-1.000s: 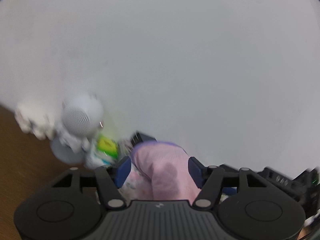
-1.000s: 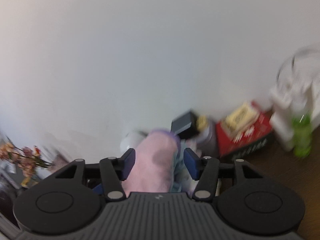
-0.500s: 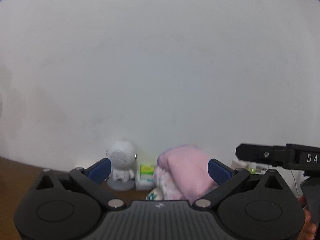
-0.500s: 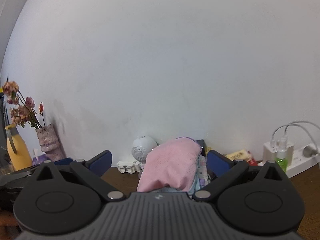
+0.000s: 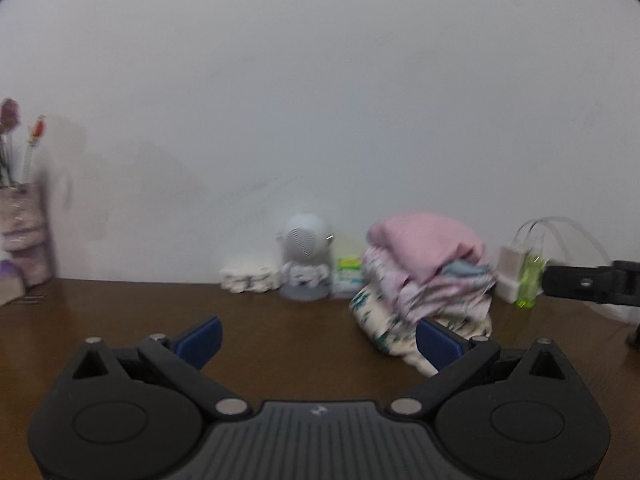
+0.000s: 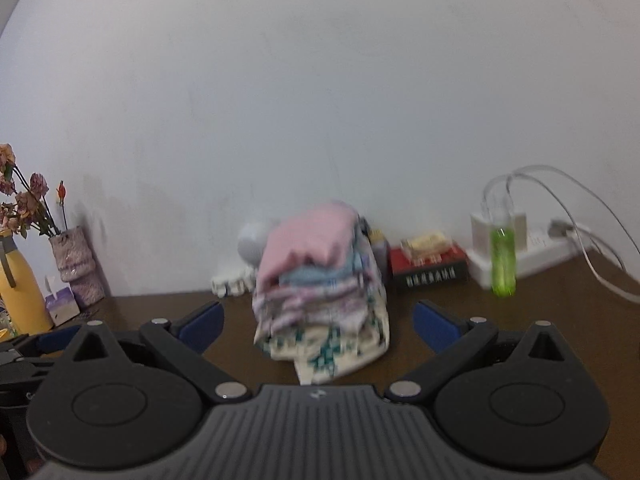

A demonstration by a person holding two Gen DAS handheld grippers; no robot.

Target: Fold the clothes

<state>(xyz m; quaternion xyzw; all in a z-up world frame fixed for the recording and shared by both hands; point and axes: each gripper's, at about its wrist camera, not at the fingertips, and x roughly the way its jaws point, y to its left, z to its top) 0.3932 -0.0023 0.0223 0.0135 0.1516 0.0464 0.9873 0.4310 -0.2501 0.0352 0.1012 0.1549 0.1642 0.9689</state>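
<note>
1. Clothes are sitting as a folded stack of pink, pale blue and patterned cloth [image 6: 320, 280] on the dark brown wooden table [image 6: 540, 320], close to the white wall [image 6: 320, 80].
2. Nothing is touching the stack: the left gripper [image 5: 318, 342] is hovering in front of it and to its left, jaws spread wide apart and empty.
3. The right gripper [image 6: 318, 326] is facing the stack head-on, jaws likewise spread wide and holding nothing.
4. A round white speaker-like figure [image 5: 306, 258] is standing just left of the stack, against the wall.
5. A red and black box [image 6: 430, 264] is lying to the right of the stack; white lettering is showing on its front, too blurred to read.
6. A slim green bottle [image 6: 502, 268] is standing further right of the stack, beside a white power strip with cables [image 6: 536, 246].
7. A mottled purple vase of dried flowers [image 6: 76, 266] and a yellow flask [image 6: 20, 292] are standing well to the left of the stack.
</note>
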